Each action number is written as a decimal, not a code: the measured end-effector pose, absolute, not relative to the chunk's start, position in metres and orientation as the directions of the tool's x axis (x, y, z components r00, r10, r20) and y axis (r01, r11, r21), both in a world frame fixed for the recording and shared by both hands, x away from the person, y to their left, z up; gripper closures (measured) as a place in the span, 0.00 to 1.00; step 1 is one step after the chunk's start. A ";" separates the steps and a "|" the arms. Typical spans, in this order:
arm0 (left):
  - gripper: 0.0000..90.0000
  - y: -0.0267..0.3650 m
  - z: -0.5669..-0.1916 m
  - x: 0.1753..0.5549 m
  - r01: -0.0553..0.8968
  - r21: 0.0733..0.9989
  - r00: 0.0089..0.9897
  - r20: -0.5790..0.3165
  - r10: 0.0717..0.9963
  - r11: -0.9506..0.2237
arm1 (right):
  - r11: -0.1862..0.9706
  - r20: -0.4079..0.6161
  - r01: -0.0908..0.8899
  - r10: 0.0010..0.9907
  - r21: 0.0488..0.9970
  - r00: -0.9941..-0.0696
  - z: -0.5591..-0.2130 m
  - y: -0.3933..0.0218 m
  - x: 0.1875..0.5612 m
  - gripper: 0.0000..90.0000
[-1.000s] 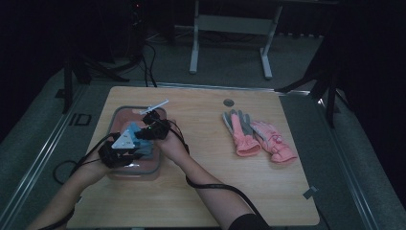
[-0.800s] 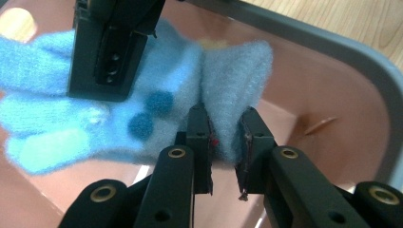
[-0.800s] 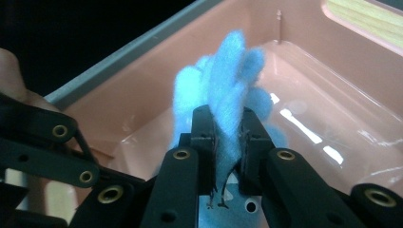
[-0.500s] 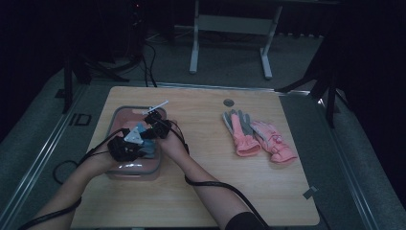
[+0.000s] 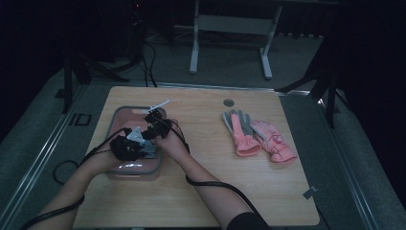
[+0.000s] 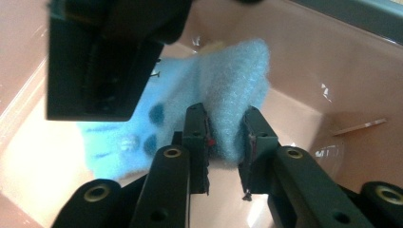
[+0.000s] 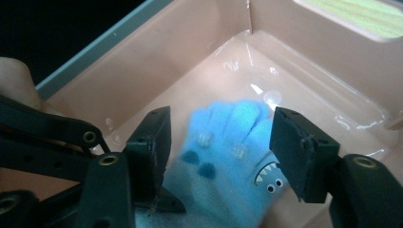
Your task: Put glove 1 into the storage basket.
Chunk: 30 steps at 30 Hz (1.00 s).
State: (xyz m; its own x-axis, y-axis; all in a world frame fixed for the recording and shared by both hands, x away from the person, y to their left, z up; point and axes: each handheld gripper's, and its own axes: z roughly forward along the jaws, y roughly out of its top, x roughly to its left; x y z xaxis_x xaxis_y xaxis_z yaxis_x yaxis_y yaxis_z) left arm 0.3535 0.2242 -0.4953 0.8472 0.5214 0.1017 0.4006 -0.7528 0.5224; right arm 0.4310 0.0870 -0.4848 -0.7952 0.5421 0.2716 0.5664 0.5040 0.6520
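A blue glove [image 7: 233,147] with a monster face lies in the pink bin [image 5: 115,120] at the table's left. My left gripper [image 6: 227,142] is shut on the glove's fuzzy cuff [image 6: 233,90], both pads pressing the fabric. My right gripper [image 7: 223,152] hangs over the glove's fingers. Its jaws have just been opening and now stand wide, with the glove between them but untouched. In the high view the left gripper [image 5: 125,143] and the right gripper [image 5: 154,125] are close together over the bin.
A pair of pink gloves [image 5: 258,136] lies on the wooden table [image 5: 210,187] at the right. A thin white stick [image 5: 158,104] rests at the bin's far rim. Cables trail from both grippers toward the table's front.
The right gripper's jaws have opened and let go of the blue glove. The left gripper has shifted slightly right and down with the glove, which now sits lower in the bin.
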 end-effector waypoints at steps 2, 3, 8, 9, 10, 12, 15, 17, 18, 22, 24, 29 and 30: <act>0.81 0.224 -0.495 0.353 0.404 0.522 0.846 0.098 0.523 -0.751 | 0.501 0.271 0.566 0.543 0.654 -0.794 -0.484 0.087 0.431 0.41; 0.77 0.224 -0.495 0.353 0.404 0.522 0.846 0.098 0.523 -0.751 | 0.501 0.271 0.566 0.543 0.654 -0.794 -0.484 0.087 0.431 0.41; 0.53 0.229 -0.488 0.349 0.440 0.552 0.824 0.067 0.563 -0.709 | 0.490 0.292 0.566 0.527 0.663 -0.798 -0.475 0.080 0.431 0.28; 0.51 0.231 -0.486 0.348 0.441 0.569 0.816 0.067 0.574 -0.694 | 0.489 0.293 0.565 0.524 0.664 -0.799 -0.473 0.079 0.431 0.28; 0.51 0.233 -0.484 0.346 0.440 0.588 0.812 0.061 0.581 -0.678 | 0.492 0.286 0.564 0.529 0.663 -0.799 -0.471 0.078 0.430 0.28; 0.51 0.236 -0.481 0.342 0.444 0.603 0.806 0.054 0.590 -0.662 | 0.488 0.287 0.557 0.522 0.672 -0.803 -0.467 0.075 0.429 0.26; 0.51 0.238 -0.476 0.336 0.452 0.630 0.790 0.045 0.611 -0.631 | 0.487 0.290 0.549 0.509 0.680 -0.810 -0.463 0.072 0.425 0.25; 0.51 0.238 -0.472 0.333 0.457 0.647 0.783 0.033 0.621 -0.611 | 0.489 0.294 0.541 0.494 0.684 -0.818 -0.459 0.068 0.421 0.24; 0.51 0.237 -0.470 0.331 0.458 0.651 0.783 0.028 0.622 -0.605 | 0.486 0.301 0.541 0.487 0.686 -0.820 -0.458 0.065 0.419 0.24; 0.51 0.232 -0.462 0.327 0.445 0.670 0.796 0.007 0.605 -0.594 | 0.476 0.277 0.502 0.466 0.722 -0.840 -0.452 0.052 0.411 0.24; 0.51 0.231 -0.458 0.327 0.445 0.676 0.798 -0.003 0.603 -0.587 | 0.493 0.244 0.470 0.454 0.733 -0.857 -0.450 0.047 0.407 0.22; 0.53 0.222 -0.451 0.323 0.439 0.681 0.806 -0.009 0.592 -0.586 | 0.520 0.184 0.417 0.440 0.745 -0.879 -0.446 0.032 0.399 0.20; 0.53 0.220 -0.450 0.322 0.433 0.681 0.808 -0.002 0.589 -0.591 | 0.524 0.181 0.418 0.443 0.742 -0.878 -0.446 0.029 0.398 0.20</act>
State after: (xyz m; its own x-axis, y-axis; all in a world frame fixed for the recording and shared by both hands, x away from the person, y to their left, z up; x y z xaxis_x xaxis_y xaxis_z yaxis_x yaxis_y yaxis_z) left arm 0.3215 0.2198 -0.4499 0.8081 0.5890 -0.0025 0.4327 -0.5909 0.6809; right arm 0.3982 0.0288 -0.4456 -0.8781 0.4430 0.1811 0.4176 0.5244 0.7421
